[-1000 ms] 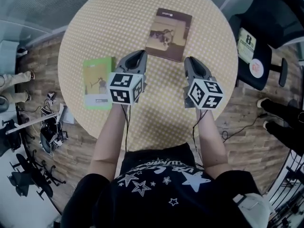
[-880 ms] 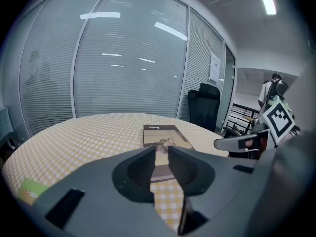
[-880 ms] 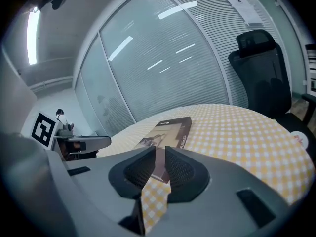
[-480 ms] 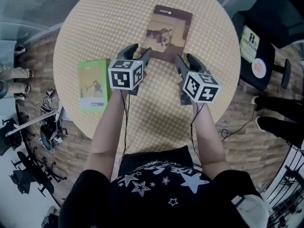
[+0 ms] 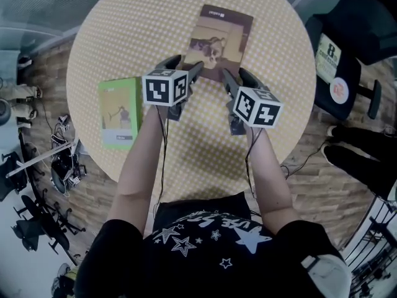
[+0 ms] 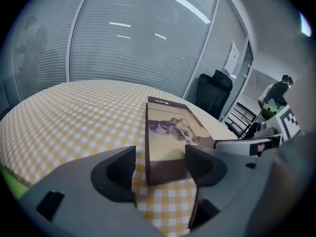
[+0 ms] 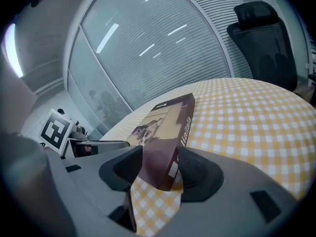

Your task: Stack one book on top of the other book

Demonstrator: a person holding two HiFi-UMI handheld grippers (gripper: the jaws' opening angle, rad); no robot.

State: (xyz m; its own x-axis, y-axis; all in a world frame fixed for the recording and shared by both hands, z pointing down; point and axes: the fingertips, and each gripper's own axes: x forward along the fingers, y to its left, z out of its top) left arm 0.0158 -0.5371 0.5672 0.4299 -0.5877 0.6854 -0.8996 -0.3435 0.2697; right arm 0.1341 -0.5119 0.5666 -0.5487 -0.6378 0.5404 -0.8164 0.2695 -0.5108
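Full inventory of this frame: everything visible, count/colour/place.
table: 1, yellow-white check, centre
brown book: 1, brown, table's far middle
green book: 1, green, table's left edge
office chair: 1, black, floor right
cables and stands: several, dark, floor left
left hand-held gripper: 1, grey, jaws have just been opening, brown book's near-left corner between them, ungripped
right hand-held gripper: 1, grey, jaws have just been opening, its near-right corner between them, ungripped

We lose the near corners of the brown book behind the left tongs and right tongs; the counter runs off the top edge.
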